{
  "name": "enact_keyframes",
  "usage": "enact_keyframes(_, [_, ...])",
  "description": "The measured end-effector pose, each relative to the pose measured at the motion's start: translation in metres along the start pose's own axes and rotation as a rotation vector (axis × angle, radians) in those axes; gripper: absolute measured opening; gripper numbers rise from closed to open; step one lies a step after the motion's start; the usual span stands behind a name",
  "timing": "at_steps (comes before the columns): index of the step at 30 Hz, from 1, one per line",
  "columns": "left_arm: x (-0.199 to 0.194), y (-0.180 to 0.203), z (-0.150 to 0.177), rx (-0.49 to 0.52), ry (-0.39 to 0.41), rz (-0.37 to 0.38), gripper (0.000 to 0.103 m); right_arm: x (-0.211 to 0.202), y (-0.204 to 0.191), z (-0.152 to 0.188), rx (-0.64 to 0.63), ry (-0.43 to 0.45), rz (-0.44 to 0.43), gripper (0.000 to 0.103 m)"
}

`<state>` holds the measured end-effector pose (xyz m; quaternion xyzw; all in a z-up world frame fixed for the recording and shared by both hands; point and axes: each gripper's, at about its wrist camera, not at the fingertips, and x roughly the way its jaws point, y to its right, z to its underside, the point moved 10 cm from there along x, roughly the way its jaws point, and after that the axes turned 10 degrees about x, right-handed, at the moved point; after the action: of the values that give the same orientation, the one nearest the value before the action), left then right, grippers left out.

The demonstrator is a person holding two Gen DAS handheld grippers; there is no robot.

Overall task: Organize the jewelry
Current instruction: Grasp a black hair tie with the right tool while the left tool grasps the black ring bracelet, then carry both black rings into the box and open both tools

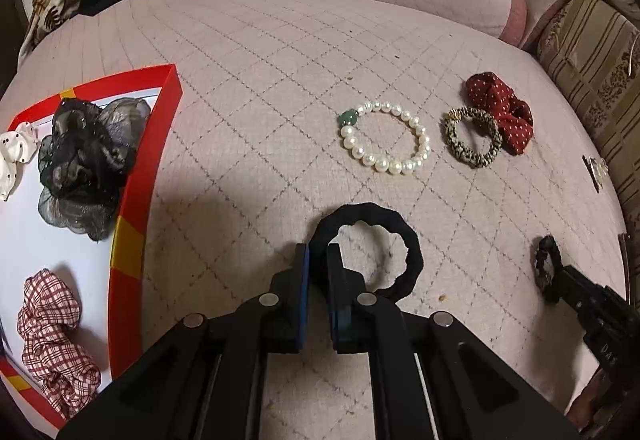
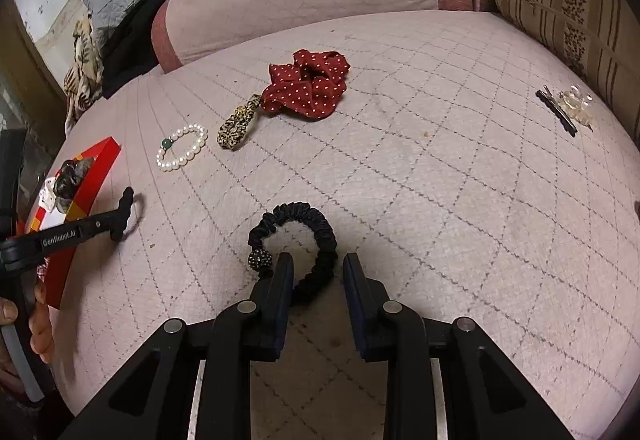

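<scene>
**Two hair ties met by the hand-held grippers on the sofa seat**

The left hand-held gripper is seen clenched on the black band hair tie: the near-left part of the loop is pinched between the two blue-padded fingers, while the rest of the loop lies flat on the quilted pink sofa seat. The right hand-held gripper is held released, its fingers spread to either side of the lower right part of the black ruched hair tie; the left finger is placed inside the loop, just beside the glittery bead, and the right finger outside it. Whether the fingers touch the fabric cannot be told.

Beyond the left hand-held gripper, a pearl bracelet with one green bead is laid on the seat. Just to its right a leopard-print hair tie is found, touching a red polka-dot scrunchie. A hair clip is seen well apart, near the seat's right edge.

At the left edge a red-rimmed box is placed on the seat. Inside it are held a black sheer scrunchie, a white dotted scrunchie and a red plaid scrunchie.
</scene>
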<state>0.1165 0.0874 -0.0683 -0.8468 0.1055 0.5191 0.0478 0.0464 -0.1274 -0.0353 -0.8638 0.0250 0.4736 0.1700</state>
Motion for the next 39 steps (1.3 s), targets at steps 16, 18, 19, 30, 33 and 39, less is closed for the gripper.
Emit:
enact_keyframes(16, [-0.010,0.009,-0.004,0.014,0.033,-0.046,0.009,-0.009,-0.023,-0.001,-0.088,0.041,0.014,0.010])
enact_keyframes(18, [-0.023,0.010,-0.004,0.020,0.054,-0.049,0.009,-0.016,-0.028,-0.003,-0.090,0.052,0.000,0.009])
enact_keyframes(19, [-0.032,0.011,-0.003,0.021,0.065,-0.044,0.009,-0.022,-0.031,-0.004,-0.090,0.060,-0.008,0.009])
enact_keyframes(30, [-0.131,-0.027,0.023,-0.112,0.195,-0.032,0.009,-0.077,-0.077,-0.005,-0.129,0.103,-0.116,0.009])
enact_keyframes(33, [-0.156,-0.057,0.038,-0.171,0.220,-0.072,0.009,-0.086,-0.094,-0.003,-0.139,0.096,-0.155,0.009])
enact_keyframes(39, [-0.186,-0.121,0.066,-0.297,0.241,-0.141,0.009,-0.104,-0.137,0.004,-0.195,0.094,-0.211,0.009])
